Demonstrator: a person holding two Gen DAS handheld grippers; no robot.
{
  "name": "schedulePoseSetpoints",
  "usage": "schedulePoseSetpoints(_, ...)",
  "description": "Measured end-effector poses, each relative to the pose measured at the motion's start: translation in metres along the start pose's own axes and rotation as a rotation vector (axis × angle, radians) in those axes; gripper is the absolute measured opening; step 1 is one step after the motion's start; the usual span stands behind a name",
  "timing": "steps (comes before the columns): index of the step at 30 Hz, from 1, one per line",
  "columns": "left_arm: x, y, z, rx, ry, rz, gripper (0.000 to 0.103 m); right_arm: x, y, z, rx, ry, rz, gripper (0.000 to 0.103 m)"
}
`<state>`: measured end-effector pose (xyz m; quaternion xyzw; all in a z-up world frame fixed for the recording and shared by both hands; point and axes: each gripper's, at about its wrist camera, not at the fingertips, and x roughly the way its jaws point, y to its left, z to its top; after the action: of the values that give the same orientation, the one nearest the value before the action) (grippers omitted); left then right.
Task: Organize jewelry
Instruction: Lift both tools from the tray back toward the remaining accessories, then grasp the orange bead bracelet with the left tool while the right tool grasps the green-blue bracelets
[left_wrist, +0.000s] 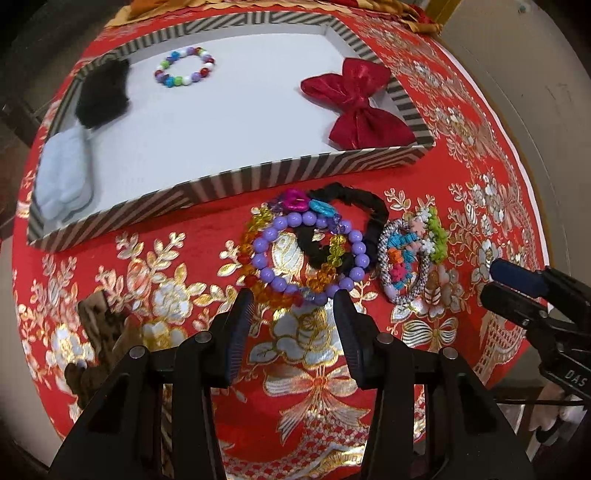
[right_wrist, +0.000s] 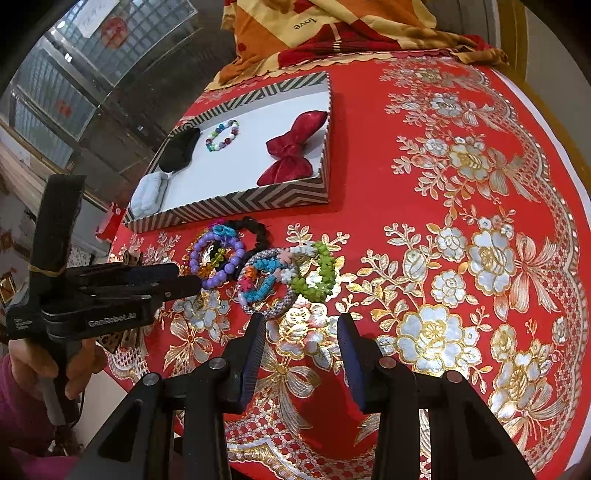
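Left wrist view: four pieces are already laid in the striped tray (left_wrist: 295, 173); a tangled pile of bracelets (left_wrist: 314, 247) remains on the desk (left_wrist: 184, 295), just before the tray's near wall. The pile's long axis is judged to run left to right. Left tool (left_wrist: 291, 299) is held apart, empty; right tool (right_wrist: 301, 321) likewise.

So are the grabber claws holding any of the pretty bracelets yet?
No, nothing is held. The left gripper is open just short of the purple bead bracelet, and the right gripper is open and empty too.
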<state>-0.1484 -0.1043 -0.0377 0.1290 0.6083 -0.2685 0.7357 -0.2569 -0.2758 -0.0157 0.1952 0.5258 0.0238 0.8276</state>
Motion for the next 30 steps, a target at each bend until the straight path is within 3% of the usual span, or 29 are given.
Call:
schedulePoseSetpoints(4, 0.002, -0.005, 0.006, 0.028, -0.011, 0.008, 0.042, 0.002, -0.001, 0.004, 0.001, -0.003, -0.004, 0.038)
schedulePoseSetpoints(11, 0.005, -0.010, 0.017, 0.054, -0.010, 0.016, 0.023, 0.024, -0.004, 0.021, -0.030, -0.006, -0.093, 0.038)
schedulePoseSetpoints(15, 0.007, -0.007, 0.017, 0.067, -0.011, 0.028, 0.022, 0.038, -0.002, 0.028, -0.083, 0.009, -0.166, 0.035)
schedulePoseSetpoints(23, 0.010, -0.012, 0.019, 0.104, -0.015, 0.040, 0.021, 0.053, 0.010, 0.032, -0.162, 0.017, -0.224, 0.023)
schedulePoseSetpoints(25, 0.011, -0.009, 0.020, 0.088, -0.013, 0.033, 0.009, 0.053, 0.010, 0.033, -0.168, 0.013, -0.221, 0.017)
schedulePoseSetpoints(27, 0.010, -0.001, 0.022, 0.052, -0.003, -0.005, 0.008, 0.052, 0.006, 0.033, -0.152, 0.015, -0.200, 0.009)
schedulePoseSetpoints(30, 0.007, 0.010, 0.021, 0.017, 0.011, -0.070, 0.008, 0.048, 0.002, 0.032, -0.130, 0.005, -0.171, 0.008)
